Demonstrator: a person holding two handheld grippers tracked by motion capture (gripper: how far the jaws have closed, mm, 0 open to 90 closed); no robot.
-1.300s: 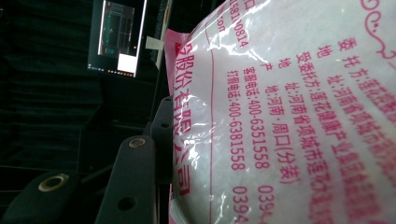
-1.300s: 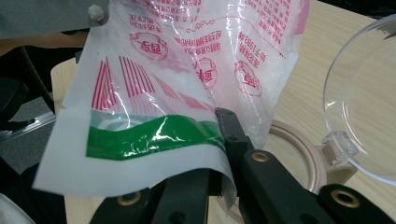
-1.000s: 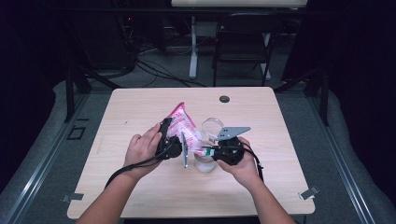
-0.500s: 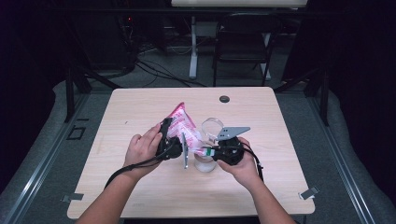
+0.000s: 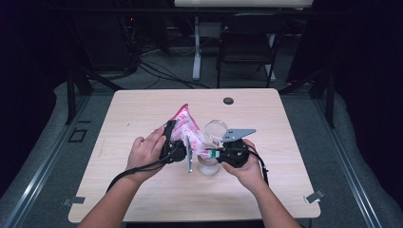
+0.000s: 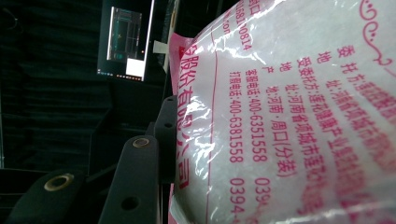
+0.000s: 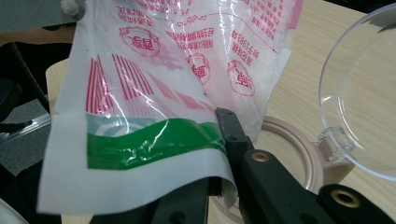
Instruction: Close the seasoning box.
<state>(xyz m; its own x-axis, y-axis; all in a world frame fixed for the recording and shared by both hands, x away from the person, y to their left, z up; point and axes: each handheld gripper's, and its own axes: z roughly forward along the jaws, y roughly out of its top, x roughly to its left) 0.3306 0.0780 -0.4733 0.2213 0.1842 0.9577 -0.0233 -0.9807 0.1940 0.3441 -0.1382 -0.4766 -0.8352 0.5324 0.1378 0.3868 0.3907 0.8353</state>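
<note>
While the left gripper [image 5: 177,137] clamps the bag [image 5: 184,124], the right gripper [image 7: 219,154] pinches its green edge. A jar [image 5: 209,165] stands just below.

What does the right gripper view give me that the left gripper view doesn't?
Right gripper view alone: the bag's green band pinched between its jaws, the clear hinged lid, the beige container rim under the bag's edge, the wooden table. Left gripper view alone: a lit monitor in the dark background and rows of pink printed numbers. Both share the pink-printed plastic bag with white contents, held close against the jaws.
</note>
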